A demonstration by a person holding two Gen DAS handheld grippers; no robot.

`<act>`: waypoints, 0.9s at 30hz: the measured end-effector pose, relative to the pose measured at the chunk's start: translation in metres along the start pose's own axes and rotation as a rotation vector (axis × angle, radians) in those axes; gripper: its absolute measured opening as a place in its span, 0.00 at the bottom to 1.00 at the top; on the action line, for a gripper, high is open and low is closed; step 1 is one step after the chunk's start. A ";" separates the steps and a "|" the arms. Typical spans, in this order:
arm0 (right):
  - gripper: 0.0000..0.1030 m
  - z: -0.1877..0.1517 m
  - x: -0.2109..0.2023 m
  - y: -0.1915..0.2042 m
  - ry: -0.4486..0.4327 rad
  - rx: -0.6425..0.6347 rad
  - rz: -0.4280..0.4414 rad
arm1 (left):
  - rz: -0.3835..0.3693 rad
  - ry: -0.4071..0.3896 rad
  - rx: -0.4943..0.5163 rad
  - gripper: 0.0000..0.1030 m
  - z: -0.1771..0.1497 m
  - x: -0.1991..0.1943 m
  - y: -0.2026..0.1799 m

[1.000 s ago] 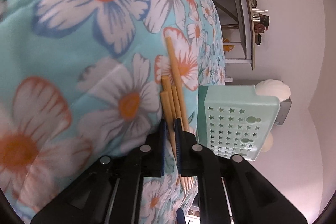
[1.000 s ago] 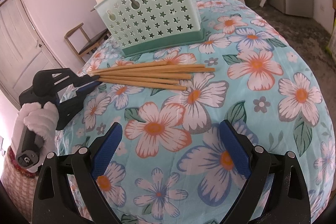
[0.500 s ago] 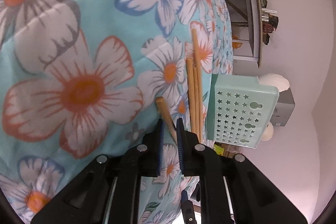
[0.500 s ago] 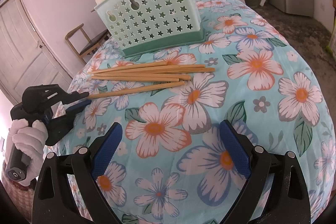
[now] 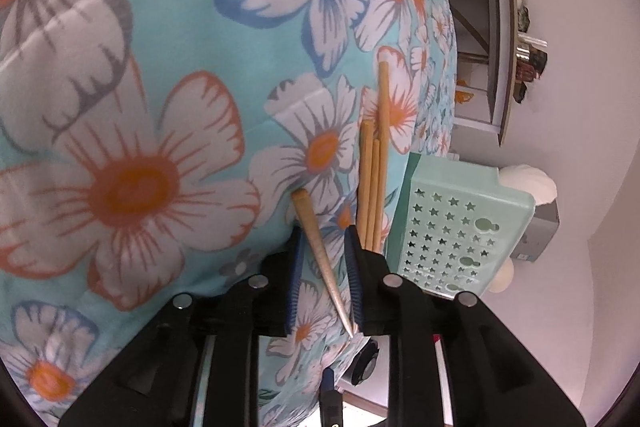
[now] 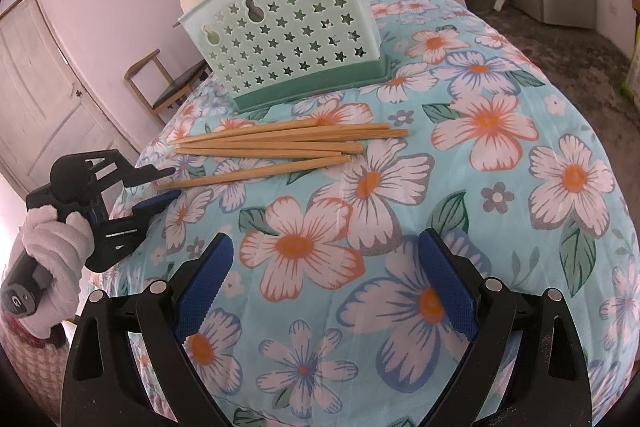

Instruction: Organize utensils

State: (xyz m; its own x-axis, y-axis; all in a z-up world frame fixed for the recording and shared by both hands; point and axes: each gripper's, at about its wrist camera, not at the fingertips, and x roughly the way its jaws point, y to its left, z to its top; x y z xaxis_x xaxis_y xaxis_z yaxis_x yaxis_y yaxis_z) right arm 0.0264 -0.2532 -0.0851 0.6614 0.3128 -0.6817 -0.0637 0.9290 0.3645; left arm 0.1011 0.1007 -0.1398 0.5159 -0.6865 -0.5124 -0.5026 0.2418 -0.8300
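- Landmark: the mint-green utensil basket (image 6: 286, 39) stood upright on the floral cloth (image 6: 500, 187).
- 4 wooden chopsticks (image 6: 288, 139) lay bundled just in front of the basket, long axes running along its perforated front wall.
- 1 separated chopstick (image 6: 252, 173) lay on the side of the bundle away from the basket, slightly angled to it.
- The left gripper (image 5: 322, 271) had just been opening; its jaws stood narrowly apart with the separated chopstick's thin end (image 5: 324, 267) between them, lying slantwise, apparently not clamped.
- The left gripper was nearer; its pointing line roughly followed the chopstick's axis.
- The right gripper (image 6: 324, 281) stood wide open, holding nothing, well apart from the basket and chopsticks.
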 end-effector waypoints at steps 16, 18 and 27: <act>0.87 -0.001 -0.004 -0.003 -0.001 0.025 0.015 | 0.064 -0.127 0.117 0.09 -0.018 0.006 -0.016; 0.87 0.000 -0.005 -0.004 0.008 0.030 0.017 | 0.073 -0.132 0.174 0.09 -0.019 0.005 -0.019; 0.82 0.015 -0.021 -0.002 0.051 -0.026 -0.008 | 0.094 -0.127 0.435 0.12 -0.024 -0.009 -0.030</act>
State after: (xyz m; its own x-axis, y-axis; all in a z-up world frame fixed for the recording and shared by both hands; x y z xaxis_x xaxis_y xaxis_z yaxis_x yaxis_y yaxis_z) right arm 0.0240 -0.2646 -0.0616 0.6234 0.3144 -0.7159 -0.0788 0.9362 0.3426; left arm 0.0951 0.0833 -0.1048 0.5761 -0.5650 -0.5907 -0.2278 0.5831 -0.7798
